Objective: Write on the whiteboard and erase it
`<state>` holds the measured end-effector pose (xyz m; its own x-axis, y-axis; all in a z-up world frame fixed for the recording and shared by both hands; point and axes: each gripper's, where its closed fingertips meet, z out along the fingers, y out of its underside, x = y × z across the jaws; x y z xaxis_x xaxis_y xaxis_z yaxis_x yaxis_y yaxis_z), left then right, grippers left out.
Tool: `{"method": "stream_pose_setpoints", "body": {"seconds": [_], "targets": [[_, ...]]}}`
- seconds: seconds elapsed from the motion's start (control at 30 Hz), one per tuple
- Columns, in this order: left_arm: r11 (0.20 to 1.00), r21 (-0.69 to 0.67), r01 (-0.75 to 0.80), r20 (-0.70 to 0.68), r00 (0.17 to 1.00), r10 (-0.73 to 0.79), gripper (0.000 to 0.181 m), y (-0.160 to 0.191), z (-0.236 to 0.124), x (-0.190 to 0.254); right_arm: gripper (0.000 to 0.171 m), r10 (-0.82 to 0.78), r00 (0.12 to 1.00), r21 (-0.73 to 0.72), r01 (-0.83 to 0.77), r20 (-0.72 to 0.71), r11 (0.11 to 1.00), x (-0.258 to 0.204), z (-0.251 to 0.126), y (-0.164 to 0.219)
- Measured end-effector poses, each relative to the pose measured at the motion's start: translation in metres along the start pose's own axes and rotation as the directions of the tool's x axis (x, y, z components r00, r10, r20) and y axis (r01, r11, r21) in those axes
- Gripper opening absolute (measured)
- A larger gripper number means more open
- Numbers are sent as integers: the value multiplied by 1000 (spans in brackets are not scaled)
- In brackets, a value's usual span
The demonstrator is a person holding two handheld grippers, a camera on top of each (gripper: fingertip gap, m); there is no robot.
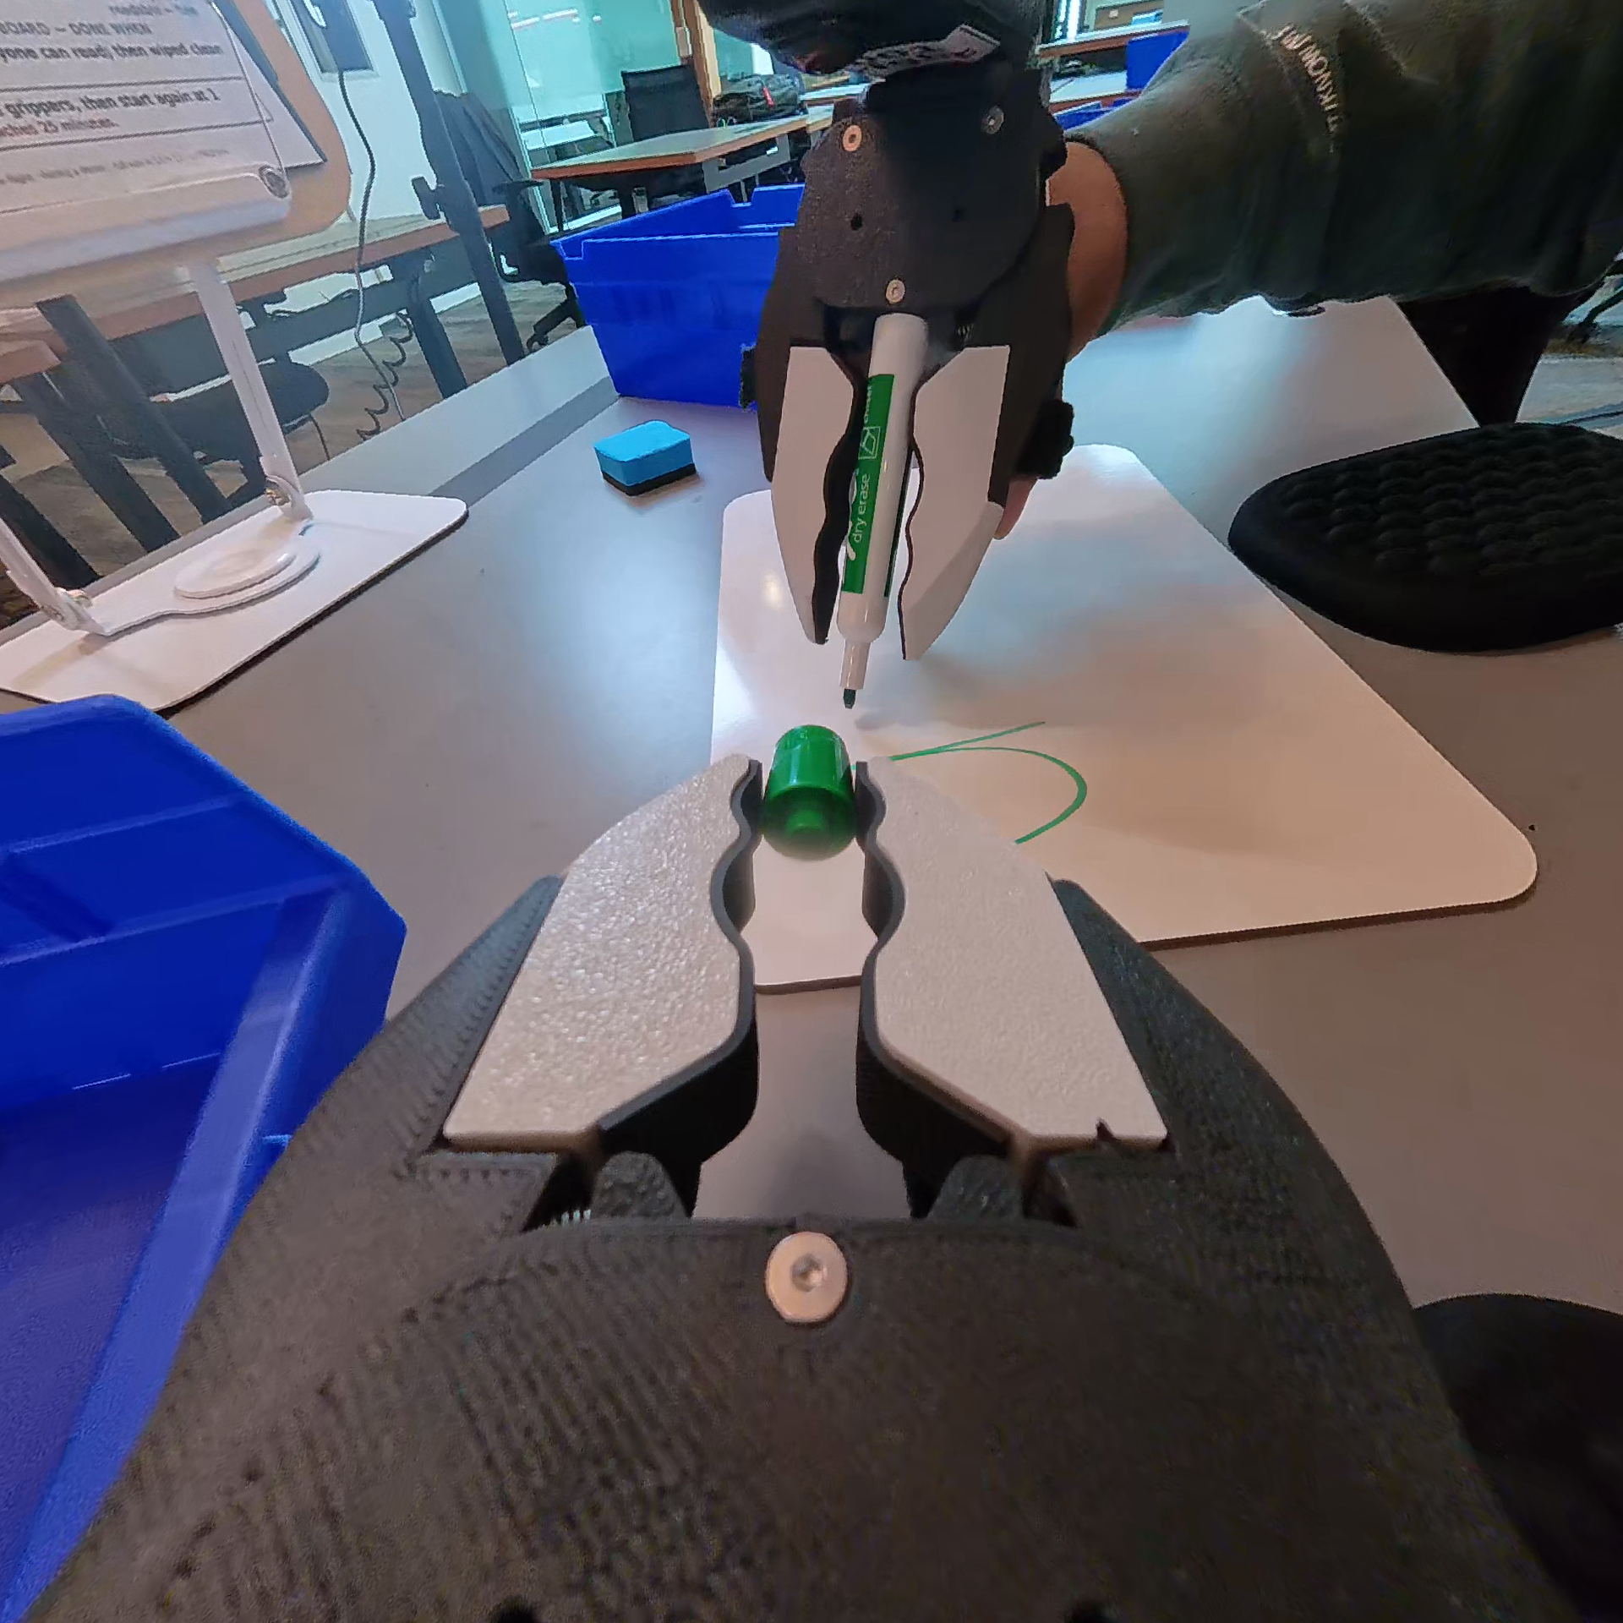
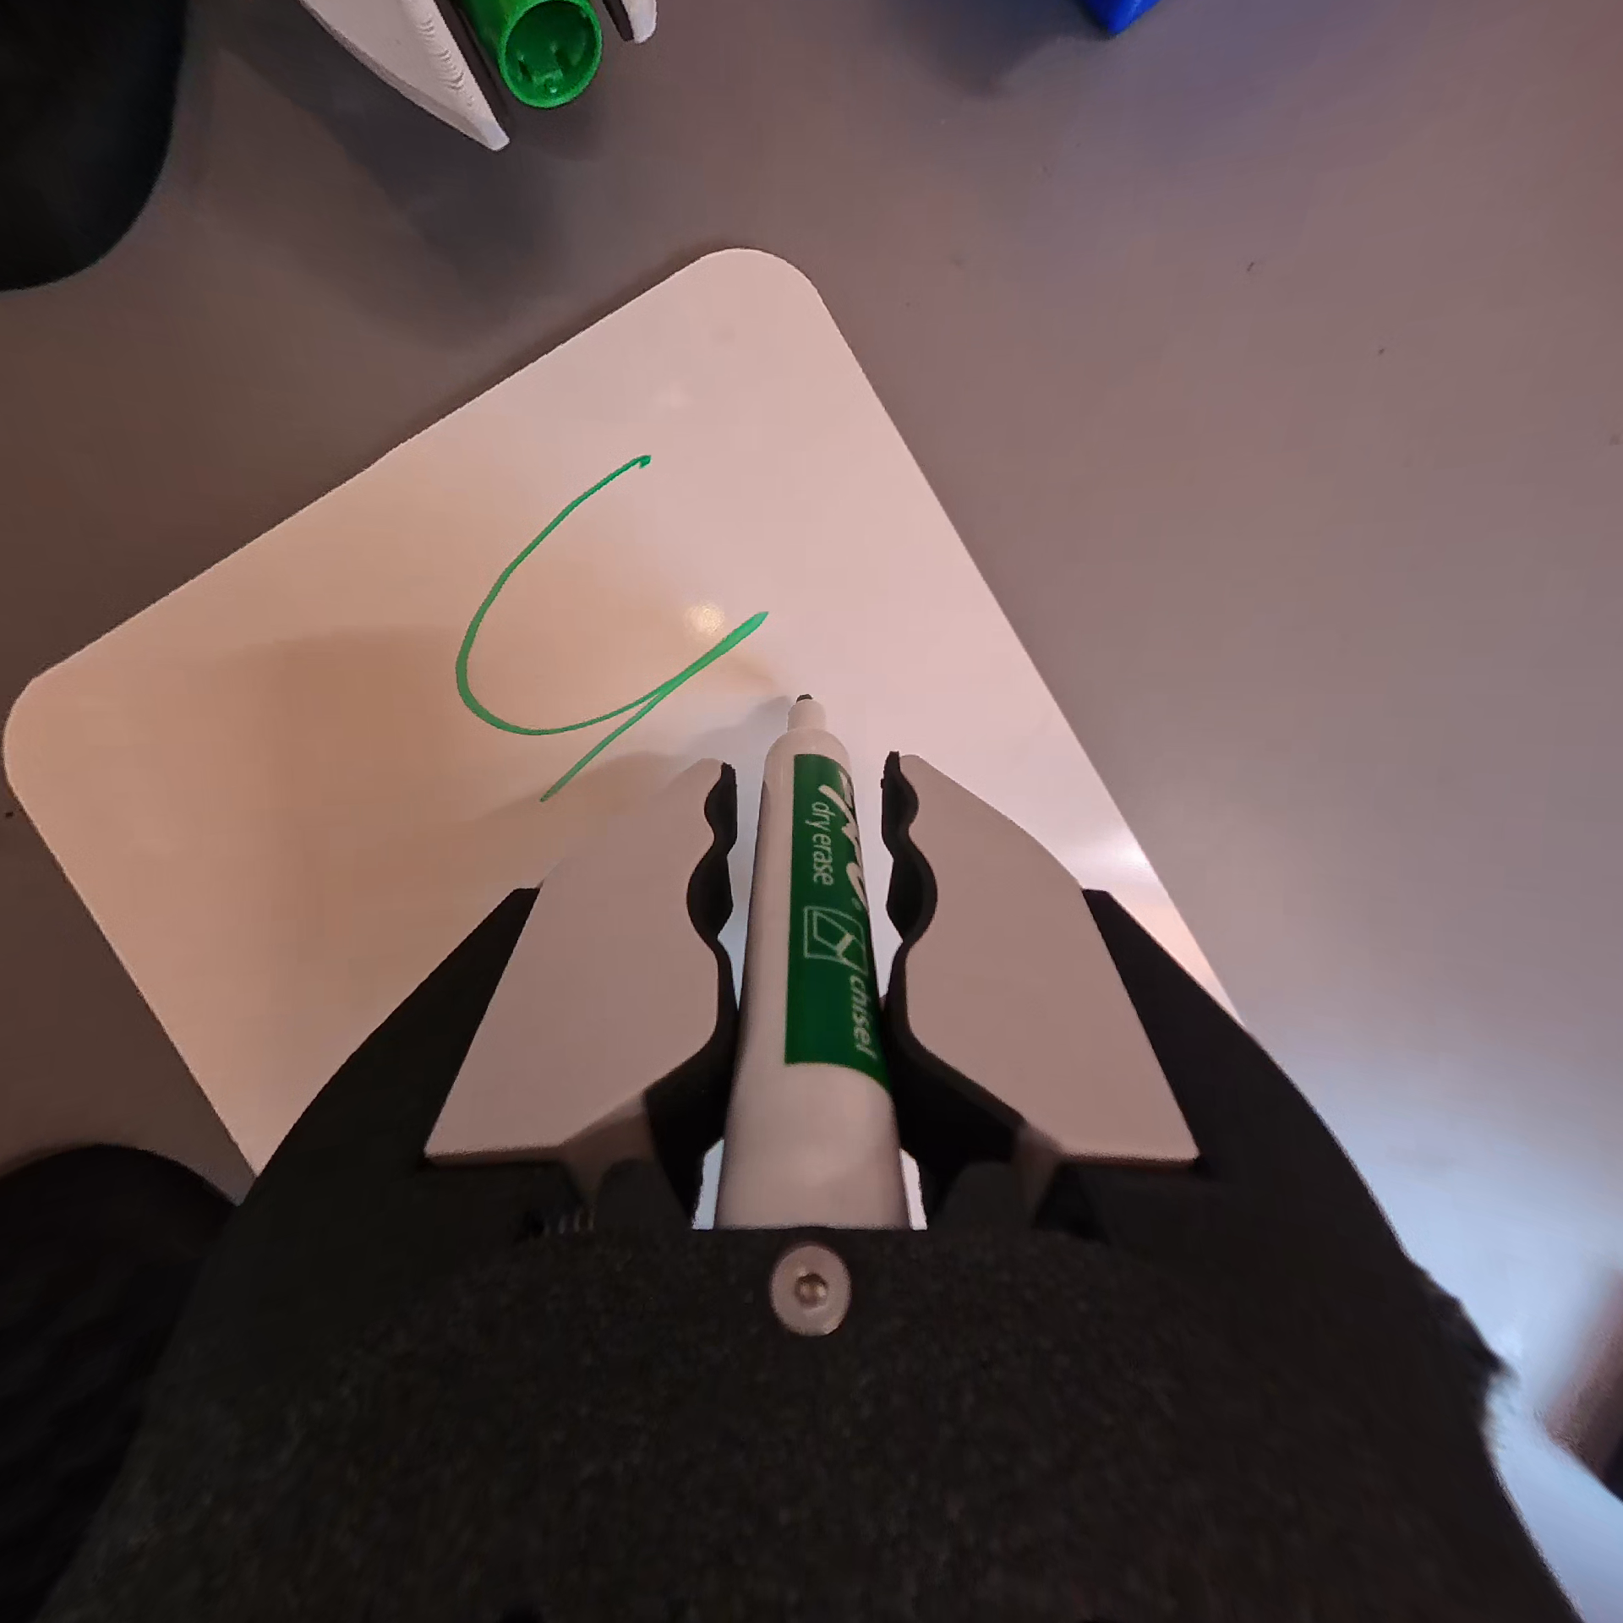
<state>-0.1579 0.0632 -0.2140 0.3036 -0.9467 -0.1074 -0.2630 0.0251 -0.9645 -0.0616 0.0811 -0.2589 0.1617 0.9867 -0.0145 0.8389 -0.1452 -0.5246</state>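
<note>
Green marker (image 2: 821, 922): clamped in right gripper (image 2: 806, 773), nib just at whiteboard (image 2: 263, 790)
Green cap (image 1: 806, 795): pinched by left gripper (image 1: 808, 790), over board's near edge
Stroke (image 2: 562, 632): green loop on board
Eraser (image 1: 645, 457): on table (image 1: 527, 703), apart

Grey table (image 1: 492, 703) underneath, blue bin (image 1: 158, 922) near left, second blue bin (image 1: 676, 299) at the far edge, white stand (image 1: 220, 571) holding a printed sheet (image 1: 132, 105), black padded rest (image 1: 1449, 536) on the right, desks and chairs beyond.

Whiteboard (image 2: 290, 790) flat w/ green loop; uncapped marker (image 2: 817, 966) tip at surface.
</note>
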Motion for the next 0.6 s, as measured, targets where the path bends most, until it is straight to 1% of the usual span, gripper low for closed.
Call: {"method": "stream_pose_setpoints", "body": {"seconds": [0.6], "targets": [[1000, -4, 0, 1, 1000, 0, 20, 1, 0, 0, 33, -7, 1000, -3, 7, 5, 1000, 1, 1, -5]]}}
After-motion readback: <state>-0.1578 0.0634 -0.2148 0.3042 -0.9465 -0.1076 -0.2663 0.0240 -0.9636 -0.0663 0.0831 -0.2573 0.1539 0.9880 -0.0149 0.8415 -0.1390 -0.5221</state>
